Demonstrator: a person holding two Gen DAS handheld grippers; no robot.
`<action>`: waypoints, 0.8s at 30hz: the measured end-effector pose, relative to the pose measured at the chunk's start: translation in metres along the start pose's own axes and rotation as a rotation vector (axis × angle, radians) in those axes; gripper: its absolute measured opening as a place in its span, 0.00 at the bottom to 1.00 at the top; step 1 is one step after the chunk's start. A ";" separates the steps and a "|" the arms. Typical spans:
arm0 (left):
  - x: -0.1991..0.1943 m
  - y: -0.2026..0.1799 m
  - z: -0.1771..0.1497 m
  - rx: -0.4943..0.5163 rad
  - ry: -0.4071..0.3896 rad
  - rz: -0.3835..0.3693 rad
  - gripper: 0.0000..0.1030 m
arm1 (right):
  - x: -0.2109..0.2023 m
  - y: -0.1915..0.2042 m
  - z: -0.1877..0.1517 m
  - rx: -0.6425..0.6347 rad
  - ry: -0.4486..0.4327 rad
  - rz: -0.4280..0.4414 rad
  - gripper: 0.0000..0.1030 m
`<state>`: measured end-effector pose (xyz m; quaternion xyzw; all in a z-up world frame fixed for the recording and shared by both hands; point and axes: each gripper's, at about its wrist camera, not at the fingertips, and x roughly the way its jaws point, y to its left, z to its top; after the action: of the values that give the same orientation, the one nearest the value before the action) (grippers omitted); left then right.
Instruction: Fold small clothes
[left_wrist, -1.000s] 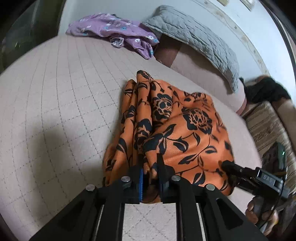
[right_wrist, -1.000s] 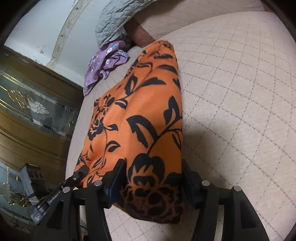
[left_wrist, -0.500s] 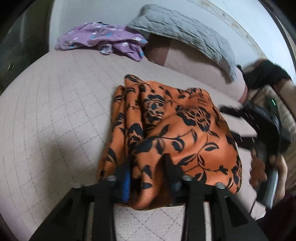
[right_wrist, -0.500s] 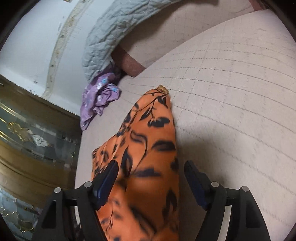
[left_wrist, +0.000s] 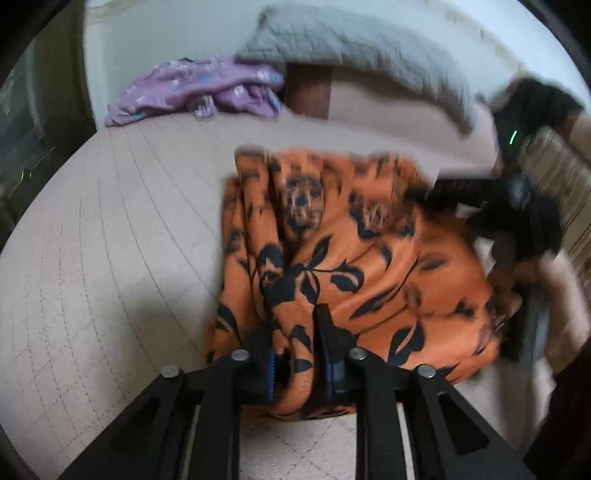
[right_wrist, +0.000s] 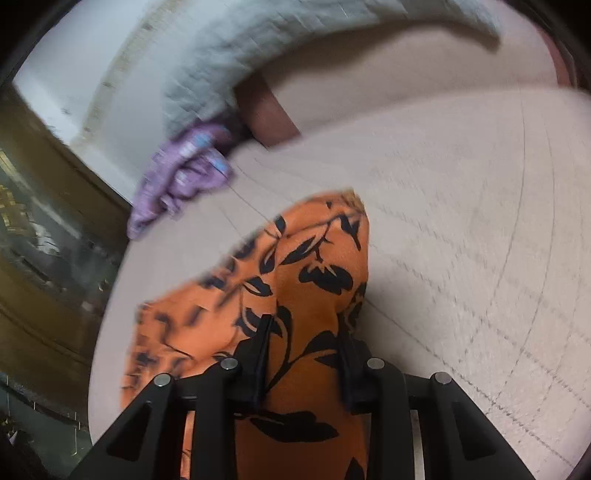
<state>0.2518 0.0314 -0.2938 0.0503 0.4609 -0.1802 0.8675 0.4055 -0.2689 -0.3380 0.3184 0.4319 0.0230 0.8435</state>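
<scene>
Now orange garment (left_wrist: 332, 266) bunched between left tongs (left_wrist: 297, 354) and right tongs (right_wrist: 304, 350).

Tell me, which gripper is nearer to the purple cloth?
Neither clearly. Left gripper and right gripper both clamp the orange floral garment, well short of the purple cloth by the pillow.

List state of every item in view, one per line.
Orange black-floral cloth garment: bunched, partly folded on the beige quilted bed cover.
Purple floral cloth: crumpled, untouched, by the grey quilted pillow.
Left tongs: shut on a fold of the garment.
Right tongs: just closed onto the garment.
</scene>
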 end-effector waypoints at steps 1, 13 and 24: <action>-0.002 -0.002 0.000 0.007 -0.011 0.006 0.22 | -0.002 -0.001 0.001 0.011 0.003 0.009 0.35; -0.014 0.019 0.002 -0.113 -0.035 0.013 0.56 | -0.061 0.006 -0.018 0.007 0.000 0.036 0.65; -0.012 0.013 0.003 -0.093 -0.035 0.045 0.57 | -0.086 0.033 -0.072 -0.185 0.107 0.082 0.42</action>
<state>0.2526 0.0464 -0.2835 0.0171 0.4524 -0.1400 0.8806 0.3061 -0.2322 -0.2887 0.2548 0.4592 0.1142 0.8433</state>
